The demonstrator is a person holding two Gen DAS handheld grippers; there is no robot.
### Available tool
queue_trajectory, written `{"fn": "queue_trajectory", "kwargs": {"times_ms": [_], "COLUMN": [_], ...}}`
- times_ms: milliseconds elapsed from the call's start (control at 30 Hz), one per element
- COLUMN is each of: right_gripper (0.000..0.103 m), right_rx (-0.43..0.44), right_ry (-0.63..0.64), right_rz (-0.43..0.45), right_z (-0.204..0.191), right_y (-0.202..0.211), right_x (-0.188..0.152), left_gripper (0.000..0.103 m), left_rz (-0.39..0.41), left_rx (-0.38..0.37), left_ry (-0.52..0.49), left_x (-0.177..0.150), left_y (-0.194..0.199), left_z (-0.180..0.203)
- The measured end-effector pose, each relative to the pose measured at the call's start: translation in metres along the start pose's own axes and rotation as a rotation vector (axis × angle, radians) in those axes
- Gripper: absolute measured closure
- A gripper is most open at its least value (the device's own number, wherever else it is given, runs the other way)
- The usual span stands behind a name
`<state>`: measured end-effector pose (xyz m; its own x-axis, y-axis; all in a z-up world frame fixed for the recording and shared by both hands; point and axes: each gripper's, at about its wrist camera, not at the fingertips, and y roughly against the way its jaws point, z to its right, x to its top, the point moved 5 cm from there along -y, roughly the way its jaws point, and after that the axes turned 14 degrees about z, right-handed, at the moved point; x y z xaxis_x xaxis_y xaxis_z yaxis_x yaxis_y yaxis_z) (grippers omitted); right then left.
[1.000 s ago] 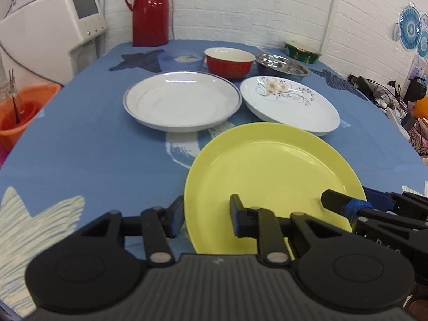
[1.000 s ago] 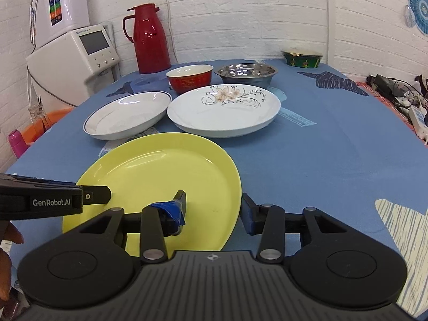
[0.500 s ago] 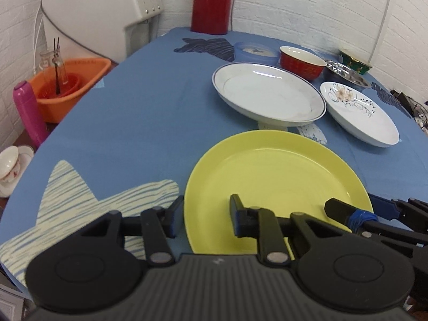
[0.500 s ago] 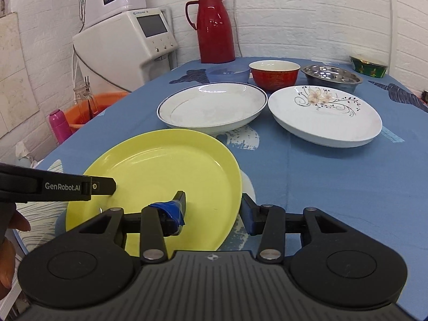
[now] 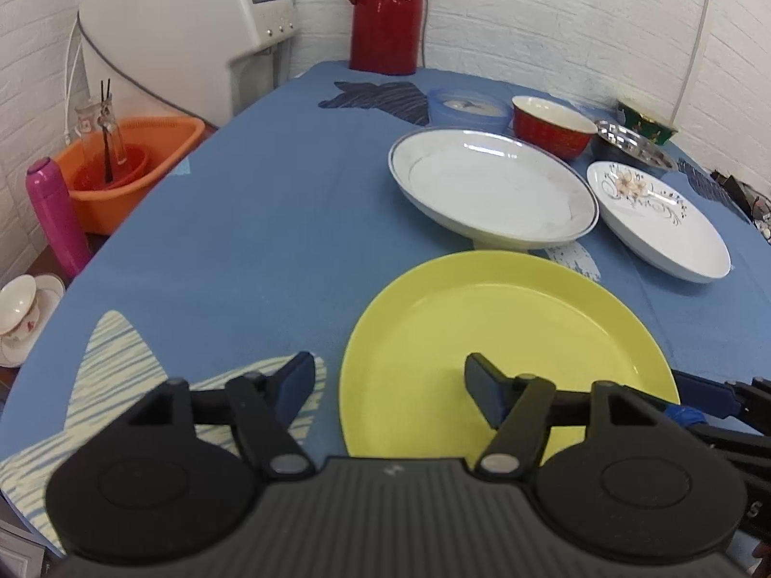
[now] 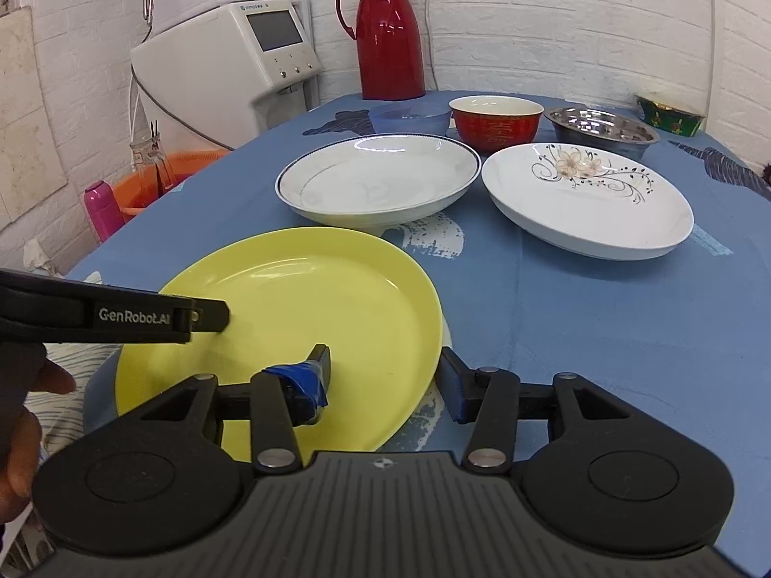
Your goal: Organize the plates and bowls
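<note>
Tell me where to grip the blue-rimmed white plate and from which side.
Grip the blue-rimmed white plate by its near rim, coming in low from the front. It stands on a small foot, so the flared edge overhangs the tablecloth and leaves room for a finger beneath. The floral plate crowds its right side.

Three plates lie near the red thermos (image 6: 385, 33): yellow (image 6: 299, 308), blue-rimmed white (image 6: 378, 180), floral (image 6: 588, 197). Four bowls stand closer to it (blue (image 6: 409, 118), red (image 6: 496, 120), steel (image 6: 602, 130), green (image 6: 670, 113)).
</note>
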<state>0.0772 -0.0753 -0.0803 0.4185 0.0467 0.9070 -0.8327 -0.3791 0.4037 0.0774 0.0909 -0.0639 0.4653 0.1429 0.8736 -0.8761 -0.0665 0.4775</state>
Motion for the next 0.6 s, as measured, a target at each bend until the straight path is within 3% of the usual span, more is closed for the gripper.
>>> {"fn": "queue_trajectory", "kwargs": {"times_ms": [133,300,433,600], "right_gripper": [0.071,0.069,0.068,0.068], "right_rx": [-0.029,-0.037,-0.001,0.038], "right_ry": [-0.072,-0.075,0.019,0.092], "right_rz": [0.033,0.108,0.108,0.044], "right_z": [0.022,0.046,0.050,0.066], "right_y": [0.015,0.017,-0.020,-0.090], "right_x": [0.012,0.059,0.095,0.121], "left_gripper": [0.027,0.027,0.026,0.026], "left_rz": [0.069,0.058,0.022,-0.050], "left_rx": [0.017,-0.047,-0.071,-0.061], "left_ry": [0.001,0.053,0.063,0.086], "left_x": [0.023,0.059,0.081,0.082], "left_y": [0.009,-0.010,-0.043,-0.082], "left_z": [-0.013,-0.023,-0.022,-0.023]}}
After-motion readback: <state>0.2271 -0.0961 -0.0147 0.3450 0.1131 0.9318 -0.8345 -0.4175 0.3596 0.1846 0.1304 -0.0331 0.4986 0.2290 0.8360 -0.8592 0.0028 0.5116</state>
